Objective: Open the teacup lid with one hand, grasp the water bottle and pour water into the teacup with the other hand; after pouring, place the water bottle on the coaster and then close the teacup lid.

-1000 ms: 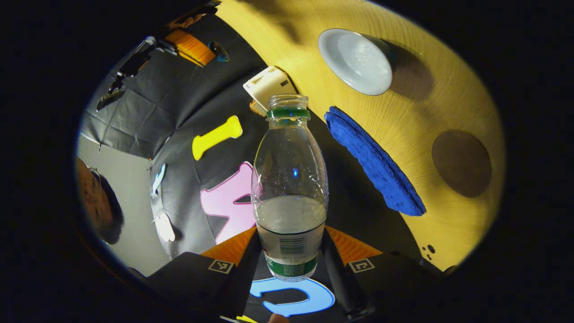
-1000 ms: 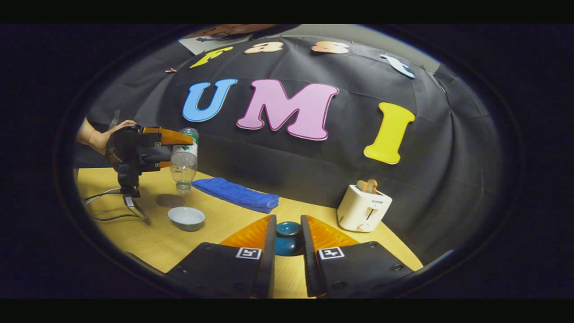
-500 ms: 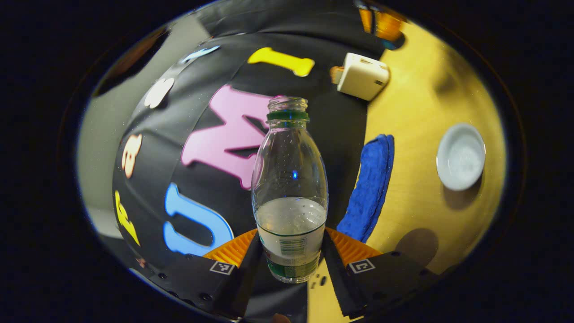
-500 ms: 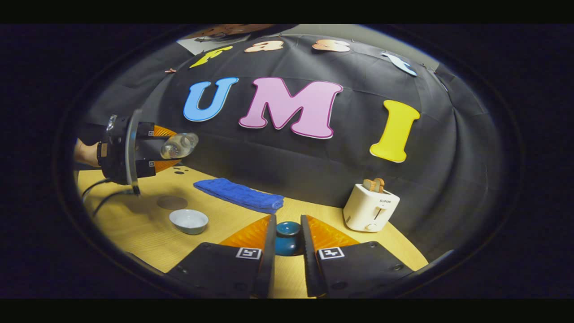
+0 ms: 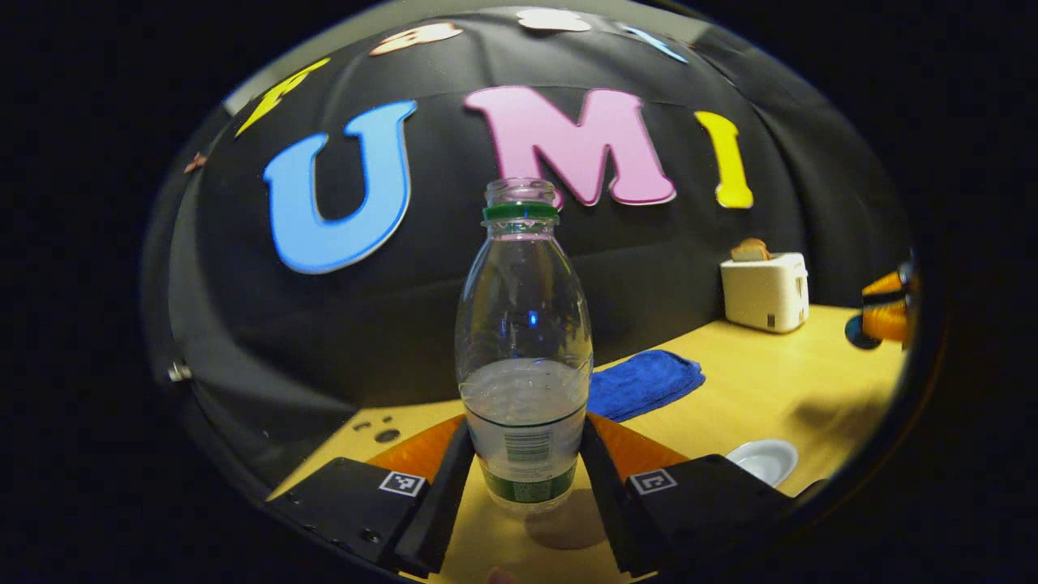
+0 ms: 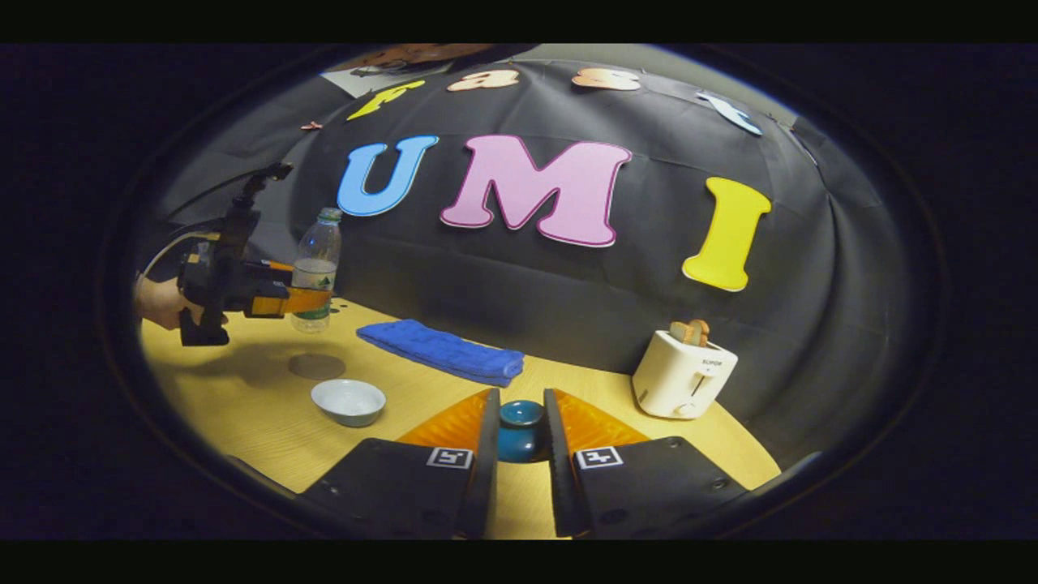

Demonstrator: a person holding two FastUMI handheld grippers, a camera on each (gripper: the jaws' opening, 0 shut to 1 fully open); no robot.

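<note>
Clear water bottle point(image 5: 523, 341) upright in left gripper point(image 5: 523, 487); right gripper point(image 6: 519, 454) clamps half-hidden teacup lid point(image 6: 521, 431).

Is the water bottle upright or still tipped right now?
Upright. In the right gripper view the water bottle stands vertical, neck up, in the left gripper above the table; its water sits level near the bottom.

The left gripper point(image 5: 525, 478) stands level with jaws clamped, while the right gripper point(image 6: 519, 442) likewise grips.

Both cams low, facing towel point(image 5: 645, 383)
</note>
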